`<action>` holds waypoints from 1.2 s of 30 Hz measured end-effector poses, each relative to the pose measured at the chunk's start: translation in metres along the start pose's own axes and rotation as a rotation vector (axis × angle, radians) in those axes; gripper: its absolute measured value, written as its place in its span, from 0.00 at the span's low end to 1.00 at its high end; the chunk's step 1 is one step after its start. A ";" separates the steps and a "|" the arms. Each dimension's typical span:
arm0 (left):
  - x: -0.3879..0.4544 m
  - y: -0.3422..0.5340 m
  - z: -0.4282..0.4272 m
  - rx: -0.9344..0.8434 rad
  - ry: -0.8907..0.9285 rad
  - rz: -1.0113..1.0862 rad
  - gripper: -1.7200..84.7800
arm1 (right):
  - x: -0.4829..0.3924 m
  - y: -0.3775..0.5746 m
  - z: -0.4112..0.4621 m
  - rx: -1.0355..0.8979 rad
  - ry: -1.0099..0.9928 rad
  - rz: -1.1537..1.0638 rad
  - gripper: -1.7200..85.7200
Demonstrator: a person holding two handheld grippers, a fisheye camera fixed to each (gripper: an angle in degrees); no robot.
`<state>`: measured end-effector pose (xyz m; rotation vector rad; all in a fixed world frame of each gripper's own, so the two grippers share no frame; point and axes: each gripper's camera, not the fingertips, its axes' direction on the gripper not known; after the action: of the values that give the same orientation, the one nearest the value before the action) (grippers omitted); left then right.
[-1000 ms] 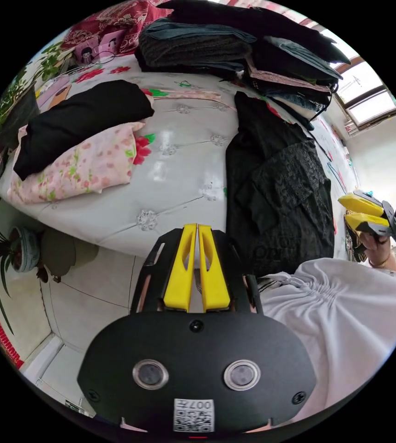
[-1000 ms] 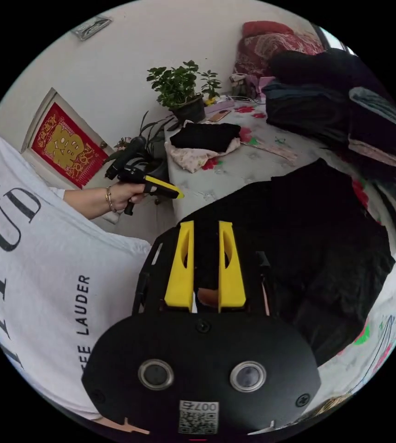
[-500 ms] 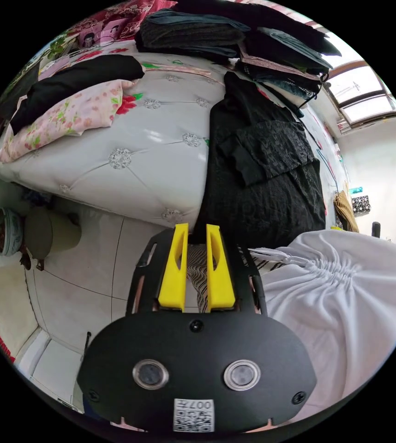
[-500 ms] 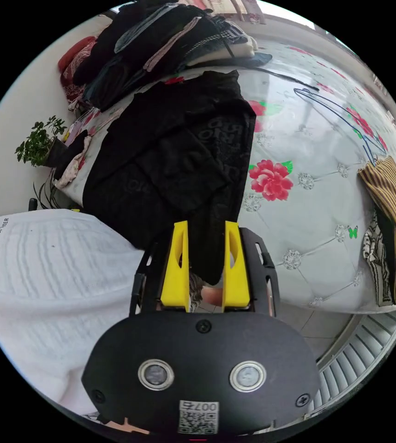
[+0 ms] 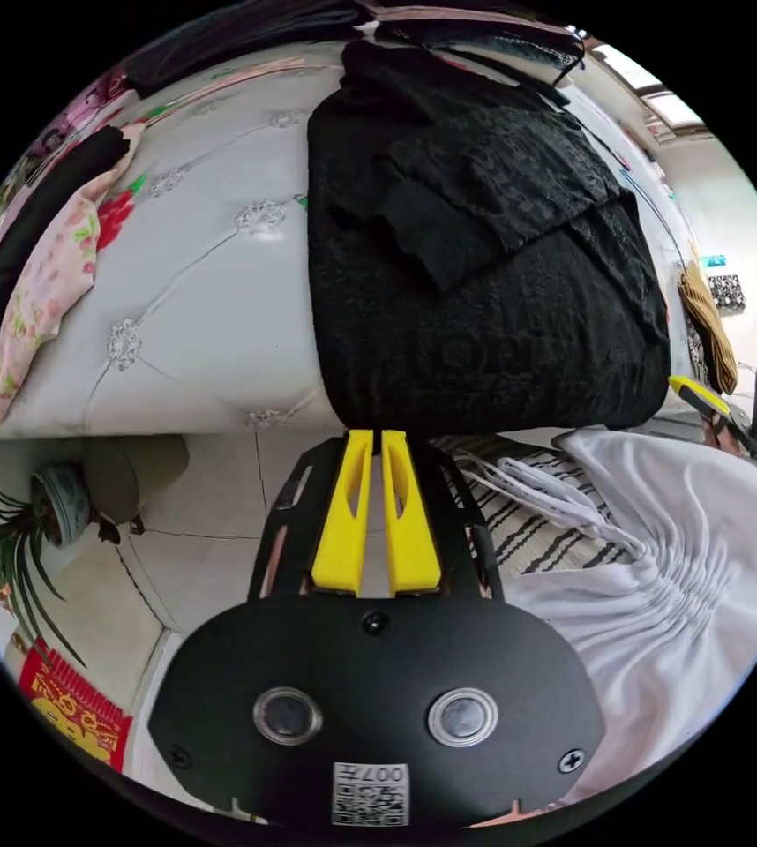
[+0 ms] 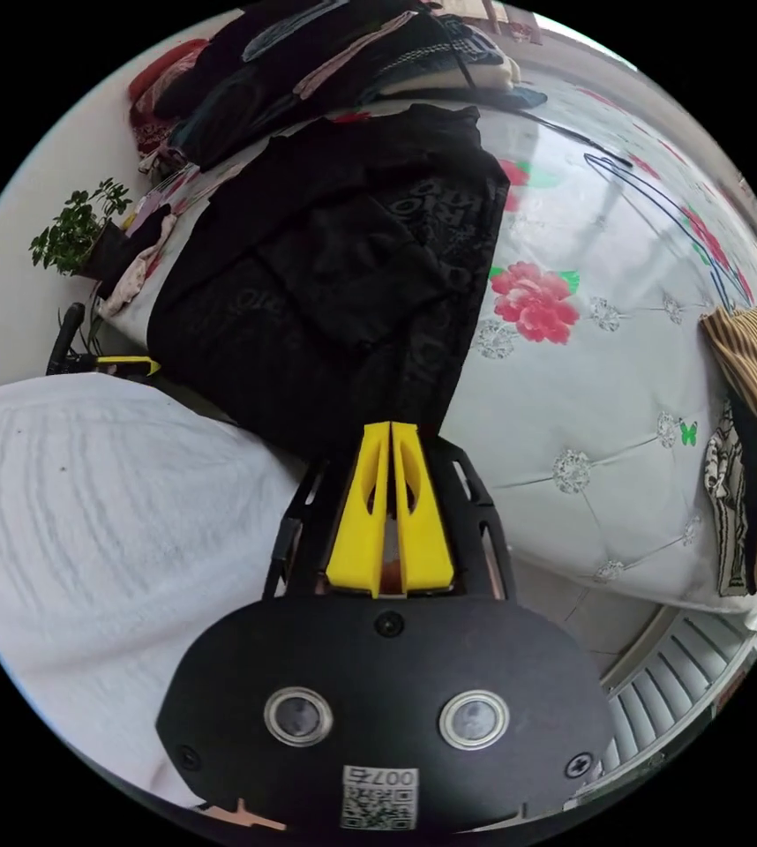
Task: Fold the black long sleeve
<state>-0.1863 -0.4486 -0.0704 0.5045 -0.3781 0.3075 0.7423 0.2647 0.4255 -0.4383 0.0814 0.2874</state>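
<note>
- In the left gripper view, the left gripper (image 5: 375, 438) is seen at 6 o'clock, its yellow jaws pressed together on the near hem corner of the black long sleeve (image 5: 484, 291); the corner is judged to be pinched so that the hem can be lifted for a fold.
- In the right gripper view, the right gripper (image 6: 392, 432) is likewise closed at 6 o'clock on the opposite hem corner of the black long sleeve (image 6: 326, 282), so the lower edge is held at both ends and kept level.
- The garment is spread flat on the white tufted bed (image 5: 211, 291), its hem draped over the near edge, within easy reach of the person's white top (image 5: 687, 565).
- The sleeves are laid inward across the chest, which suggests the bottom-to-top fold is the step in hand.
- Toward 9 o'clock, a pink floral cloth (image 5: 43, 291) is set aside.
- At 12 o'clock, a pile of dark clothes (image 6: 326, 53) is stacked away from the work area.
</note>
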 end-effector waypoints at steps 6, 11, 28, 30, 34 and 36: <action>-0.027 -0.010 -0.079 0.327 0.295 -0.072 0.02 | 0.015 -0.028 -0.058 0.173 -0.061 -0.019 0.02; -0.034 -0.040 -0.095 0.382 0.189 -0.144 0.09 | 0.035 -0.064 -0.095 0.314 -0.045 0.119 0.05; -0.005 -0.037 -0.063 0.143 0.052 0.046 0.03 | 0.007 -0.038 -0.054 -0.013 -0.015 0.009 0.03; -0.028 -0.032 -0.090 0.220 0.243 0.057 0.02 | 0.019 -0.037 -0.078 0.039 -0.110 0.003 0.02; -0.073 -0.044 -0.133 0.351 0.457 0.064 0.02 | 0.070 -0.046 -0.147 0.243 -0.421 0.080 0.02; -0.100 -0.074 -0.158 0.424 0.555 0.024 0.03 | 0.090 -0.060 -0.171 0.343 -0.505 0.116 0.02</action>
<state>-0.2037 -0.4469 -0.2704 0.8002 0.2291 0.5379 0.8435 0.1623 0.2824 -0.0115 -0.3351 0.4818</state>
